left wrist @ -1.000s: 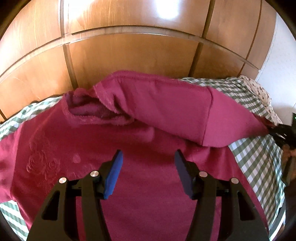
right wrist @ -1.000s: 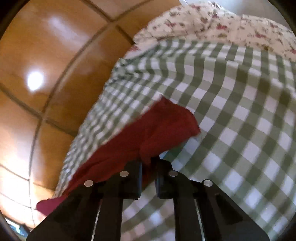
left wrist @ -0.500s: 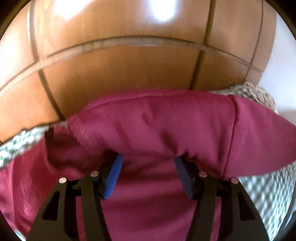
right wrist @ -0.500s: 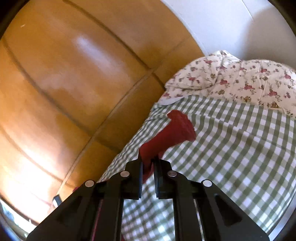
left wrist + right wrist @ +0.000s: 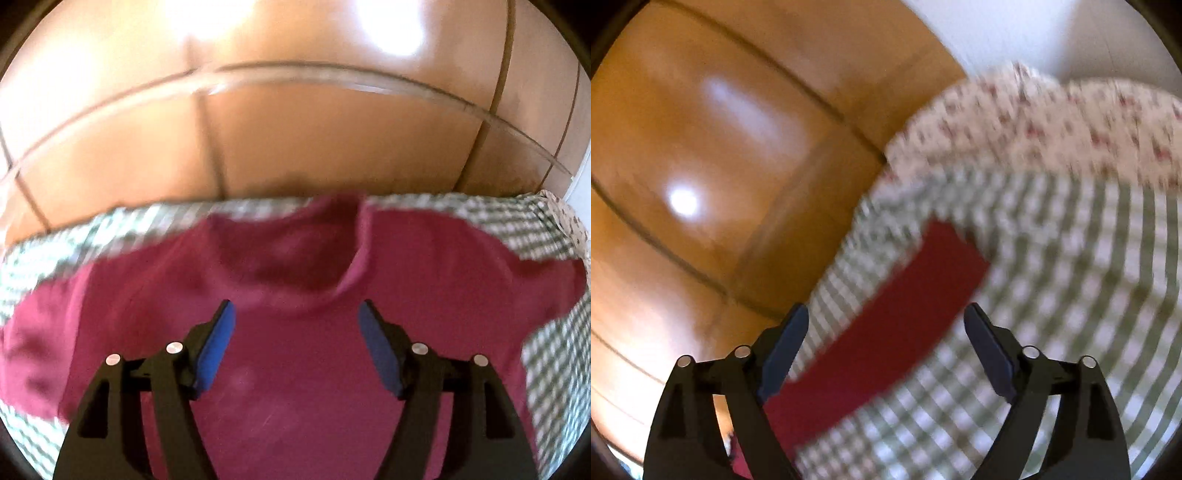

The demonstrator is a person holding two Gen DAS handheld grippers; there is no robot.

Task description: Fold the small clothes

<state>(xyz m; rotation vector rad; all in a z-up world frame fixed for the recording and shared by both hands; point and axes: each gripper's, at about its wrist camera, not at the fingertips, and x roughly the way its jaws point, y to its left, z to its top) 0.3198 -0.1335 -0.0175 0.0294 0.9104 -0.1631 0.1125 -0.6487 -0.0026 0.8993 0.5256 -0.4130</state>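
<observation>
Dark pink cloth, a small top (image 5: 295,369), lies spread on the green checked cover (image 5: 554,369) of a bed, with a shiny wooden wall (image 5: 295,140) behind it. The pictures are blurry, so the small parts are hard to see.

A moment ago the right gripper (image 5: 886,332) was pinching the end of a sleeve (image 5: 897,314) and holding it up off the bed. Now its jaws are opening and nothing is between them. The sleeve lies flat on the checked cover in front of it, stretched out toward the flowery pillow (image 5: 1052,122). So the sleeve has been let go.

The left gripper (image 5: 295,332) hangs over the middle of the top. Its jaws are opening too, and they are wide apart. The cloth is under them, but the blue pads (image 5: 218,347) do not squeeze it. The sleeve that was draped across the body of the top a moment ago is gone from there, and the neck hole now shows at the far edge.

I think the top has just been laid out flat. That means the real folding has not started yet, and both tools are free to pick a new spot to grab
</observation>
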